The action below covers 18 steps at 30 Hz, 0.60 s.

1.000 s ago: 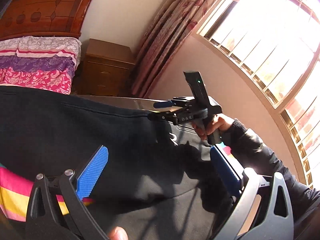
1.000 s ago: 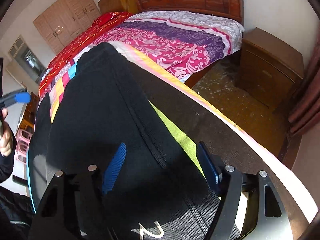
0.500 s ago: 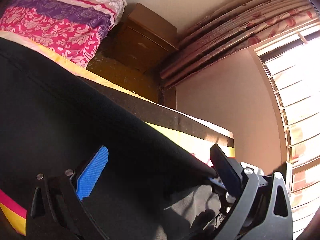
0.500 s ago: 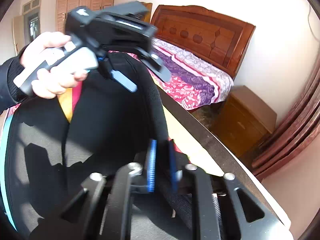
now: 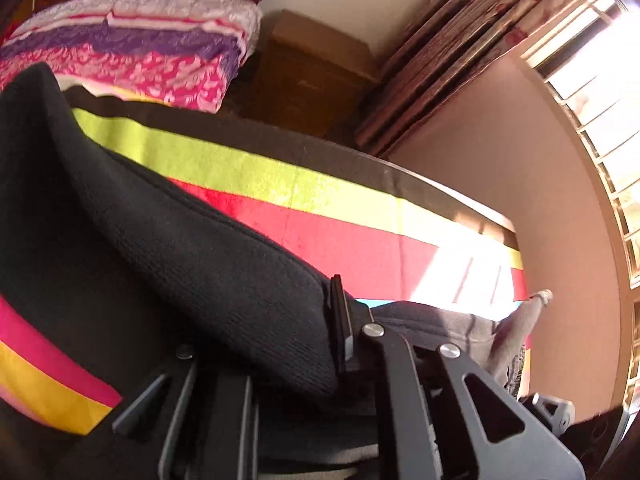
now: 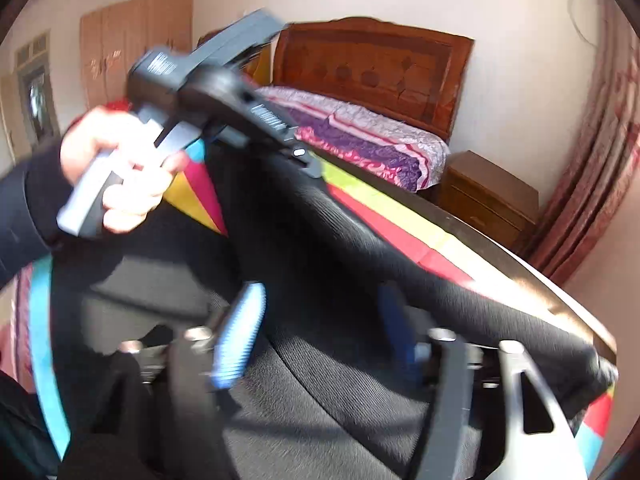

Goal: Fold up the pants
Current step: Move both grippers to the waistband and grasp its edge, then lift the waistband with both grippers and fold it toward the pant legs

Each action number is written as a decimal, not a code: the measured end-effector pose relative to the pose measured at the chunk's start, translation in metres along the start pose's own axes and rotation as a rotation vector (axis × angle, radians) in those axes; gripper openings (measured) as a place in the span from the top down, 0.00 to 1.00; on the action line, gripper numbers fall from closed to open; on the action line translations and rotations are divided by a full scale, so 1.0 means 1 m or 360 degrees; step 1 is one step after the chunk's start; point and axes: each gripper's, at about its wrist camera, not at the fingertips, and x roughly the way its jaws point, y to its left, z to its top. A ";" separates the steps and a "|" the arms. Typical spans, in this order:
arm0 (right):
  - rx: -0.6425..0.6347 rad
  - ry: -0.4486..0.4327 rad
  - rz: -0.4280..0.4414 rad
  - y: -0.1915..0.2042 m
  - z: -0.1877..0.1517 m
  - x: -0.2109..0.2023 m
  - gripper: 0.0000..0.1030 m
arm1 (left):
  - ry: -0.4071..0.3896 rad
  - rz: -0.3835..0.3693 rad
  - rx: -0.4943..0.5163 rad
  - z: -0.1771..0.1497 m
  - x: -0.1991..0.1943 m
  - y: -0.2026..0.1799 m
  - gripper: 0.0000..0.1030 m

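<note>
The black knit pants [image 5: 208, 264] lie over a striped blanket [image 5: 360, 240] on a bed. My left gripper [image 5: 324, 336] is shut on a thick fold of the pants; one dark finger [image 5: 341, 320] shows, and cloth hides the other. In the right wrist view a hand [image 6: 120, 176] holds that left gripper [image 6: 308, 166] up, with the pants [image 6: 360, 240] hanging from its tips in a raised band. My right gripper [image 6: 320, 332] stands open, its blue pads [image 6: 240, 332] apart, with black cloth lying between and over them. This view is blurred by motion.
A second bed with a pink and purple cover [image 5: 132, 52] and wooden headboard [image 6: 372, 68] lies beyond. A wooden nightstand [image 6: 484, 200] stands by patterned curtains [image 5: 460, 52] and a barred window [image 5: 592, 80]. A dark sleeve [image 6: 24, 208] is at the left edge.
My left gripper went from open to shut on a fold of the pants and lifted it. My right gripper, shut on cloth half a second ago, now has its pads apart.
</note>
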 end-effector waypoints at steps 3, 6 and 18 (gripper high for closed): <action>0.0329 -0.0118 -0.0040 -0.036 -0.018 -0.059 0.12 | -0.0285 -0.0115 0.0161 -0.051 -0.056 -0.007 0.88; 0.0756 -0.0186 -0.0076 -0.081 -0.049 -0.093 0.11 | -0.0443 -0.0151 0.0320 -0.116 -0.089 -0.012 0.86; 0.1564 0.0223 -0.0101 -0.104 -0.058 -0.060 0.10 | -0.0353 -0.0166 0.0114 -0.191 -0.069 0.036 0.56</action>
